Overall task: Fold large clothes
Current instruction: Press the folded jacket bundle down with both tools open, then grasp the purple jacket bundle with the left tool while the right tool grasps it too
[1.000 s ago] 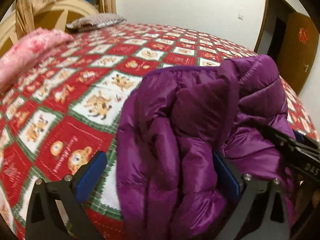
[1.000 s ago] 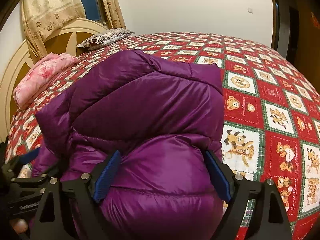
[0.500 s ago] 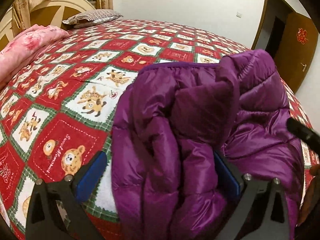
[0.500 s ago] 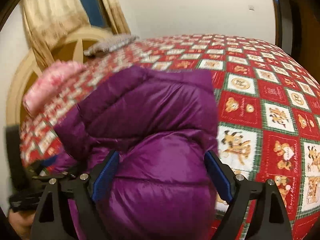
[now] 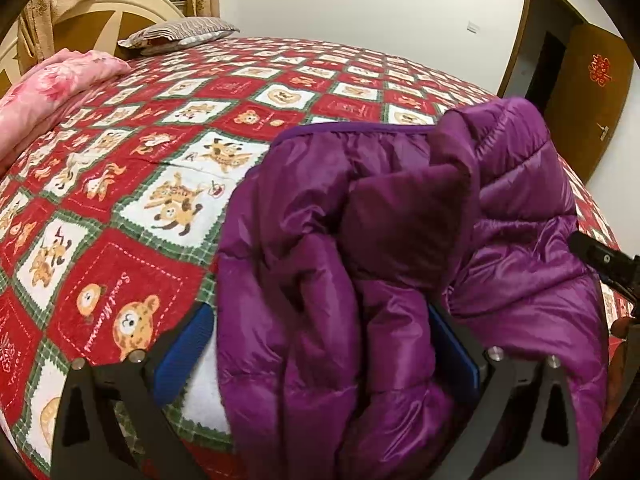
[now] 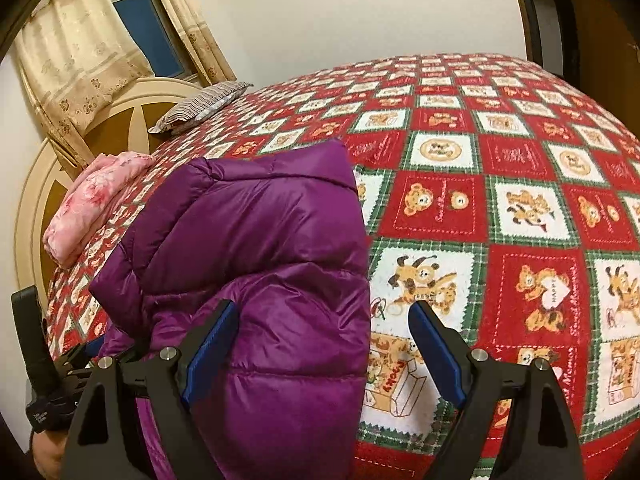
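1. The purple puffer jacket (image 5: 400, 264) sits bunched in a half-folded heap on the bed (image 6: 520, 152), on the red teddy-bear quilt.
2. Left claw (image 5: 320, 344): spread wide, jacket bulging between the pads, nothing pinched as far as I can see.
3. Right claw (image 6: 320, 352): also wide; the left pad touches the shell, the right one (image 6: 434, 354) hangs clear over the quilt.
4. Looks light, squishy and springy, with a slick shell, so probably slippery. I'd grab a stitched seam or the hem edge (image 5: 360, 130), not the puffy middle.
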Available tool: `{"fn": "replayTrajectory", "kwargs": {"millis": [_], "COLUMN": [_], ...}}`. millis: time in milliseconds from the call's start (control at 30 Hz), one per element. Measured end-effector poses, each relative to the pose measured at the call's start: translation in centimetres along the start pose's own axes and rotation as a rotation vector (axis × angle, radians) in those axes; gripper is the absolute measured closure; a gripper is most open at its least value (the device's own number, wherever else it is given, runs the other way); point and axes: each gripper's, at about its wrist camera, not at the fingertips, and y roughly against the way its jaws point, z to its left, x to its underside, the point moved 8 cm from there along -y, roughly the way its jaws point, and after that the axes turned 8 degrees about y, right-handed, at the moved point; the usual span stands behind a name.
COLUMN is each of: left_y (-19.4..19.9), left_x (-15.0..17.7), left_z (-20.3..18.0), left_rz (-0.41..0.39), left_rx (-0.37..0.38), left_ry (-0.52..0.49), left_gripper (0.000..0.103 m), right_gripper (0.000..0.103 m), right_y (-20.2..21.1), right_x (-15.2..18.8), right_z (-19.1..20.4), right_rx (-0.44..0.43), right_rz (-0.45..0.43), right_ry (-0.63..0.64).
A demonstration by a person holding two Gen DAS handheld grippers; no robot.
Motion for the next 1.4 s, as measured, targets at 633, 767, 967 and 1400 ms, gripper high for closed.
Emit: {"fn": "replayTrajectory", "kwargs": {"millis": [633,767,967,1400], "left_y": [-0.2,-0.2,0.0,2.7], "left_x": [0.2,0.3,0.6,0.6], "left_z": [-0.8,-1.4,-2.8,-5.2], "left_rz": [0.023,0.030,0.041,-0.030], "left_rx": [0.080,0.129,0.201,0.116], "left_ry": [-0.024,-0.038,-0.066,-0.182], "left_gripper": [0.003,0.012,0.033,0.077], "right_gripper": [0.016,0.016,0.024,0.067], "right_y": [-2.4,-2.9,-3.4,-1.6], "right_x": [1.2,1.4,1.4,1.0], "right_z": [-0.7,-0.5,0.3,3.0], "right_rx": [-0.076,-0.099,-0.136,-0.097], "right_rz": [0.061,0.070,0.076,0.007], "right_ry": [-0.068,-0.082,-0.067,0.040]}}
